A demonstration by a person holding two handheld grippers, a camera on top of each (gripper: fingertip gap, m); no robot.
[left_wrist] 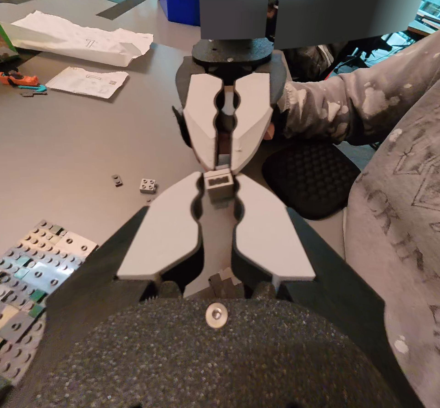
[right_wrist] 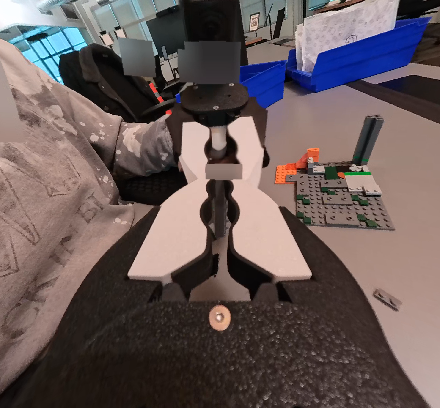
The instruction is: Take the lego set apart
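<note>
My left gripper (left_wrist: 218, 176) is shut on a small grey brick (left_wrist: 217, 188), its hollow end facing the camera. My right gripper (left_wrist: 222, 167) meets it tip to tip from the far side and is shut on a grey piece joined to that brick. In the right wrist view my right gripper (right_wrist: 220, 183) grips a dark grey column piece (right_wrist: 220, 213) that lies along its fingers. The grey lego baseplate (right_wrist: 342, 206) lies on the table to its right, with a tall grey column (right_wrist: 367, 139) and orange bricks (right_wrist: 308, 158) on it. The baseplate also shows in the left wrist view (left_wrist: 35, 268).
Loose grey bricks (left_wrist: 148, 186) and a small plate (left_wrist: 117, 180) lie on the grey table; another plate (right_wrist: 387, 300) lies at the right. Paper bags (left_wrist: 83, 42), an orange-teal lego bit (left_wrist: 19, 80) and blue bins (right_wrist: 357, 63) stand farther off. A black chair (left_wrist: 309, 177) is beside the table edge. Less than 4 cm separates the two grippers' tips. Both grippers' tips are roughly 15 centimetres from the grey lego baseplate (right_wrist: 342, 206). Seen from the left wrist view (left_wrist: 53, 263) as well.
</note>
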